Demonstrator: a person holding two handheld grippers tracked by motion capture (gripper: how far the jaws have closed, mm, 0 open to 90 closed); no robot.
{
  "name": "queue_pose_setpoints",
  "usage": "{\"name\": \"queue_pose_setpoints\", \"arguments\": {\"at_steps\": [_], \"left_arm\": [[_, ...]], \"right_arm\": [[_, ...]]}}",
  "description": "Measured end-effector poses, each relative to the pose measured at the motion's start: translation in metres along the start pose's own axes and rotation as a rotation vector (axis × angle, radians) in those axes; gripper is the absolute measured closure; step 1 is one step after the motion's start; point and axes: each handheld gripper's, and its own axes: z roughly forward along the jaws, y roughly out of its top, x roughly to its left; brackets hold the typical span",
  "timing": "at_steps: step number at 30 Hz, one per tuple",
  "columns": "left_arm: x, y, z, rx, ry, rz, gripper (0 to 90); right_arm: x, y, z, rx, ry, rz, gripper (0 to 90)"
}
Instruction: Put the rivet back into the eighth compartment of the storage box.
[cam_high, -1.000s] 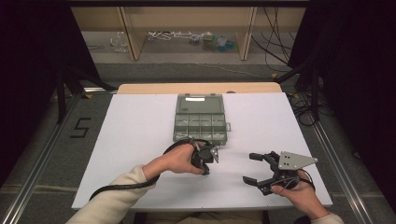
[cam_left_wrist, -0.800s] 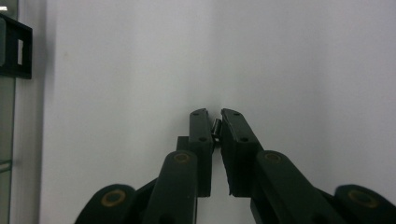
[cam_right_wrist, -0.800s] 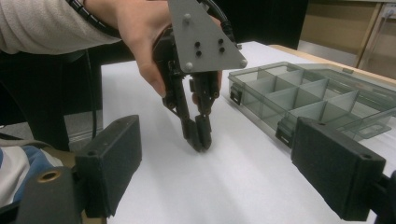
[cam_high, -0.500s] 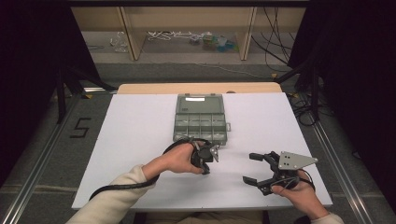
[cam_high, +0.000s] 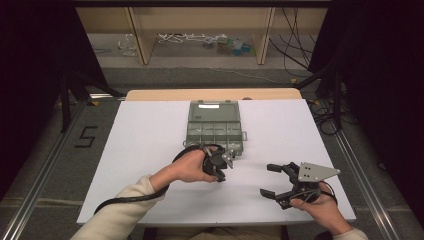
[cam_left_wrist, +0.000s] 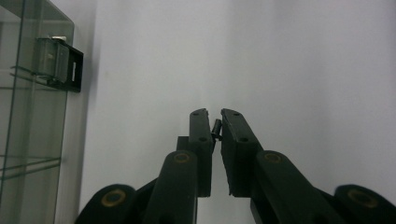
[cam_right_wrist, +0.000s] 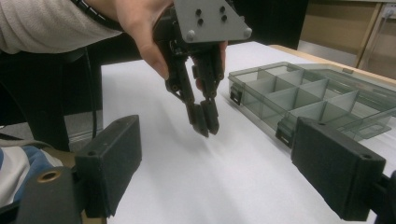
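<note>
Beside the white tabletop (cam_high: 150, 145), a floor marking reading "5" (cam_high: 86, 136) is showing at nine o'clock. Just past the compartment box's (cam_high: 215, 127) six-o'clock edge, the left tool (cam_high: 222, 167) is hovering, hardly moved from a second ago; its own view is showing it pinching a tiny dark part (cam_left_wrist: 216, 129). At four o'clock, the right tool (cam_high: 272, 180) is resting wide open.

The compartment box (cam_high: 215, 126) sits mid-table (cam_high: 140, 150); left tongs (cam_high: 221, 170) just before it, apparently.

White table (cam_high: 150, 145), shelf clutter (cam_high: 222, 44) behind
</note>
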Motion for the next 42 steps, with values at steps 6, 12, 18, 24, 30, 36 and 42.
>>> {"name": "queue_pose_setpoints", "arguments": {"at_steps": [6, 12, 18, 24, 30, 36, 42], "left_arm": [[0.000, 0.001, -0.003, -0.014, 0.010, 0.002, 82.3], [0.002, 0.002, -0.007, -0.025, 0.022, -0.001, 82.3], [0.004, 0.003, -0.011, -0.039, 0.037, 0.005, 82.4], [0.007, 0.005, -0.014, -0.063, 0.052, -0.003, 82.3], [0.011, 0.010, -0.015, -0.082, 0.060, -0.004, 82.3], [0.015, 0.012, -0.015, -0.091, 0.072, -0.009, 82.3], [0.022, 0.015, -0.016, -0.101, 0.075, -0.018, 82.3]], "right_arm": [[0.000, 0.000, 0.000, 0.002, -0.001, 0.000, 17.2], [0.000, 0.000, 0.000, 0.003, -0.001, 0.000, 17.2], [0.000, 0.000, 0.000, 0.004, -0.002, 0.000, 17.2], [0.000, 0.000, 0.000, 0.003, -0.003, -0.001, 17.2], [0.000, 0.000, 0.000, 0.002, -0.003, -0.001, 17.2], [0.000, 0.000, 0.000, 0.002, -0.001, 0.001, 17.2], [0.000, 0.000, 0.000, -0.002, -0.002, 0.002, 17.2]]}}
